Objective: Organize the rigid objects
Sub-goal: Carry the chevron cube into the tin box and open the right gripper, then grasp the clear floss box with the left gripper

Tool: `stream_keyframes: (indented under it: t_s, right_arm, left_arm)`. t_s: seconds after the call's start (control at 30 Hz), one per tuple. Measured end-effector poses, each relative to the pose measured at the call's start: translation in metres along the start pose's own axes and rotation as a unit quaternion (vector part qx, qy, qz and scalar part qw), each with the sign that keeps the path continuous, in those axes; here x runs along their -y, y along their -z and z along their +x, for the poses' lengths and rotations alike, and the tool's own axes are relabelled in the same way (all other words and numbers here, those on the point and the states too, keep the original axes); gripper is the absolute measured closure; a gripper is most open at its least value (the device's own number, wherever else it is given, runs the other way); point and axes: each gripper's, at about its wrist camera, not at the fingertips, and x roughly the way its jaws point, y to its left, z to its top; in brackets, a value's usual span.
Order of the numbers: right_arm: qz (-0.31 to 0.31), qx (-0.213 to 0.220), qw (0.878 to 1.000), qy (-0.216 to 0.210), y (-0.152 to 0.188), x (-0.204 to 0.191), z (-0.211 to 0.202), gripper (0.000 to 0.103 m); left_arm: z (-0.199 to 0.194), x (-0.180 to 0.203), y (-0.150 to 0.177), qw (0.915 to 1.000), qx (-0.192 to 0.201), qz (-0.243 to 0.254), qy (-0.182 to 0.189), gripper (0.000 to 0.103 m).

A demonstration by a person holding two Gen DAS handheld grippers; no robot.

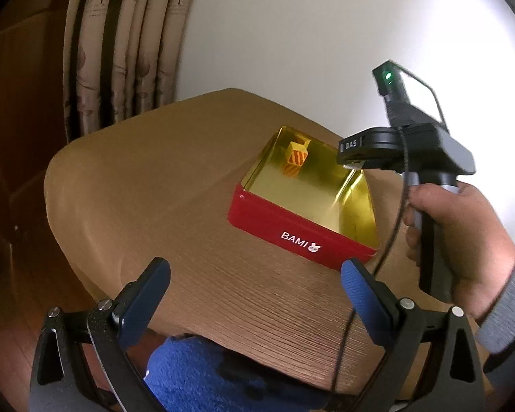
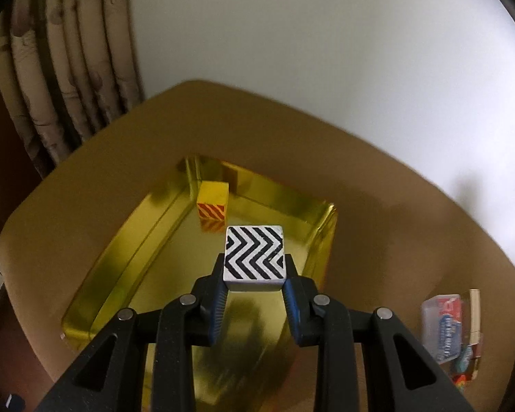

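Curtains (image 1: 120,44) hang at the far left, behind the tan worktop (image 1: 137,189), and nothing loose lies on that side of it. The left claw (image 1: 255,286) hovers low over the near edge, its blue pads spread wide and nothing between them — idle, by the look of it. Further right sits the red tin (image 1: 292,233), lettered BAMI, its gold inside open to view. One piece is already in: the yellow block (image 1: 297,154) with red-and-orange stripes stands in the far corner of the tin, close against the walls.

Over the tin's right half comes the right claw (image 2: 254,274), clenched on the black-and-white chevron block (image 2: 254,254); the block is gripped by its two sides, patterned face up, above the gold floor and not yet set down. It hangs nearer than the yellow block and clear of it.

At the far right of the worktop, near its edge, a small heap of packets (image 2: 446,329) lies outside the tin — too blurred to say what they are, or whether they belong to the job.

So, as a judgement: one block stowed, a second about to go in, and possibly more left on the right.
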Motion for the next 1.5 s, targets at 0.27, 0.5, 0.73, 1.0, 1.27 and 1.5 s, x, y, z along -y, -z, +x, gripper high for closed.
stream_keyframes:
  t_s: [0.27, 0.5, 0.73, 1.0, 1.27, 1.5]
  right_arm:
    - [0.022, -0.055, 0.998, -0.025, -0.012, 0.007, 0.055, 0.074]
    - [0.019, -0.072, 0.997, -0.022, -0.013, 0.003, 0.075, 0.074]
    - [0.017, -0.083, 0.996, -0.015, -0.016, 0.0, 0.086, 0.074]
    - [0.008, -0.096, 0.995, -0.003, -0.019, -0.008, 0.093, 0.073]
    - [0.009, -0.093, 0.995, -0.024, -0.021, -0.01, 0.087, 0.069]
    - [0.068, 0.039, 0.994, -0.075, 0.016, 0.05, -0.026, 0.052]
  left_arm:
    - [0.01, -0.01, -0.003, 0.9996, -0.015, -0.024, 0.002, 0.005]
    - [0.01, -0.019, -0.002, 0.9992, -0.023, -0.034, 0.003, 0.005]
    - [0.01, -0.019, -0.003, 0.999, -0.025, -0.036, 0.003, 0.005]
    - [0.008, -0.02, -0.002, 0.999, -0.027, -0.036, 0.003, 0.005]
    - [0.008, -0.015, 0.002, 0.9994, -0.021, -0.027, 0.001, 0.005]
    - [-0.001, -0.006, 0.003, 1.0, -0.004, -0.005, 0.002, 0.005]
